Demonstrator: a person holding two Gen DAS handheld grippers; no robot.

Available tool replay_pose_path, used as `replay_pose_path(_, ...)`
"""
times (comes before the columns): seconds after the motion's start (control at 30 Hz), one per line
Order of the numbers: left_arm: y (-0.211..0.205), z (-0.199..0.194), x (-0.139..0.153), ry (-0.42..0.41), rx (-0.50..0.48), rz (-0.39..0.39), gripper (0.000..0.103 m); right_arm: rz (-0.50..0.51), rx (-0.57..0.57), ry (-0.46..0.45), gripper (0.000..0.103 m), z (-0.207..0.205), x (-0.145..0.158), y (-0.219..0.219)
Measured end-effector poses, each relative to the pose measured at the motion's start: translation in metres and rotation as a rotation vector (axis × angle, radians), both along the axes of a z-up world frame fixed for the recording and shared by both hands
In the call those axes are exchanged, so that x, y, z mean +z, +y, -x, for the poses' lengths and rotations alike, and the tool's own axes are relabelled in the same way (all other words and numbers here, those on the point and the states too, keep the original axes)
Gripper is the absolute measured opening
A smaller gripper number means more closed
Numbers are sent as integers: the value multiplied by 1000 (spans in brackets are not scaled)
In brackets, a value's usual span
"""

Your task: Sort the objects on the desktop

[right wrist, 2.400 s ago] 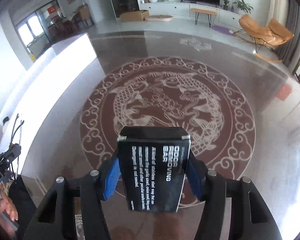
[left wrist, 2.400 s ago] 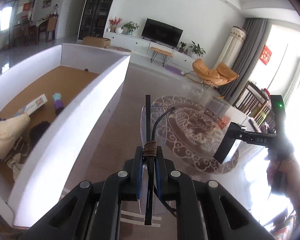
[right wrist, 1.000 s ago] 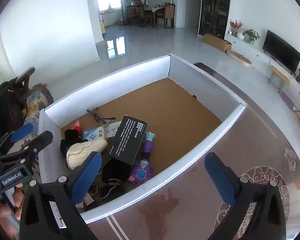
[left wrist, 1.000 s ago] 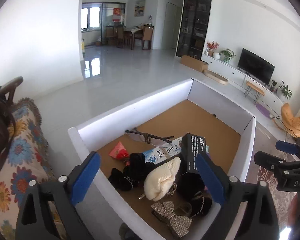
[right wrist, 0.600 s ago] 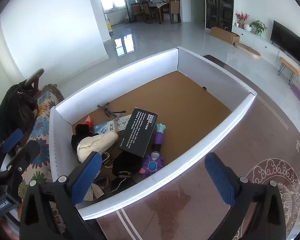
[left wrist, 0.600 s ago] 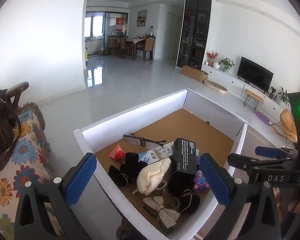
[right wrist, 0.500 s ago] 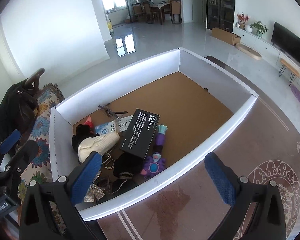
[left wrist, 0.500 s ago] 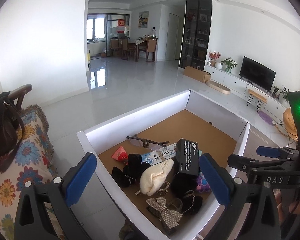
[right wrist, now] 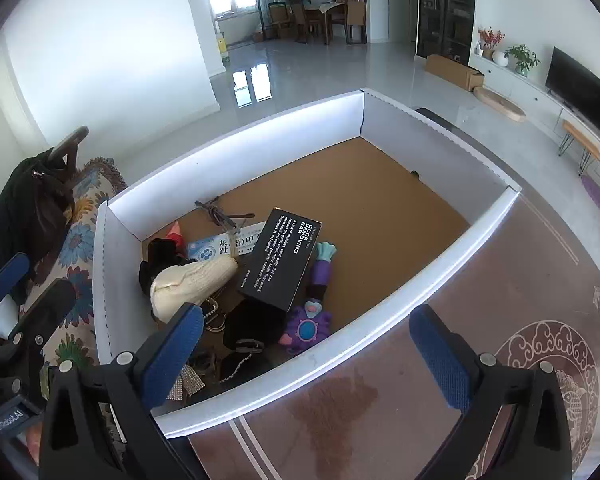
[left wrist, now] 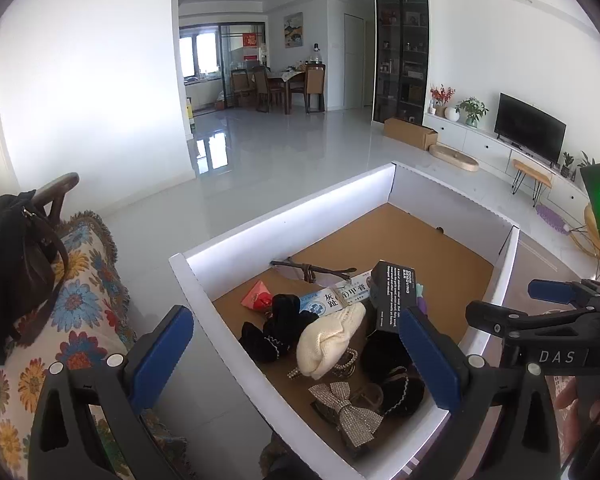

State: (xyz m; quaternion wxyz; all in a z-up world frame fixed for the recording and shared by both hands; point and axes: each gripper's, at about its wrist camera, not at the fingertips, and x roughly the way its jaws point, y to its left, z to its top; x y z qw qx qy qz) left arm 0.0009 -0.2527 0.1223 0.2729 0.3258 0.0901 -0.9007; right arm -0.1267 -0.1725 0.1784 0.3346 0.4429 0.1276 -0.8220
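Showing purple toy R view only; bow L view | both grippers agape, empty

White box w/ brown floor; black carton, white lettering; cream knit; purple toy; blue gripper pads; floral throw left.

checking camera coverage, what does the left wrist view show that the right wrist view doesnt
Only the left wrist view shows the right gripper, open, and the sparkly bow whole. Only the right wrist view shows the purple toy in full, the patterned round rug and the left gripper, open. Both show the white box, black carton, glasses and cream knit hat.
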Motion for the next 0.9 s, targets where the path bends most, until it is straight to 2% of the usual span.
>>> replay_pose_path(0.37,-12,3,-8,-19,23,-63,103,-53,45,27,103,-6,5,-12)
replay_pose_path(0.9,-18,2,-8,-26,38,-73,103,-66,68,30,103,-11,5,-19)
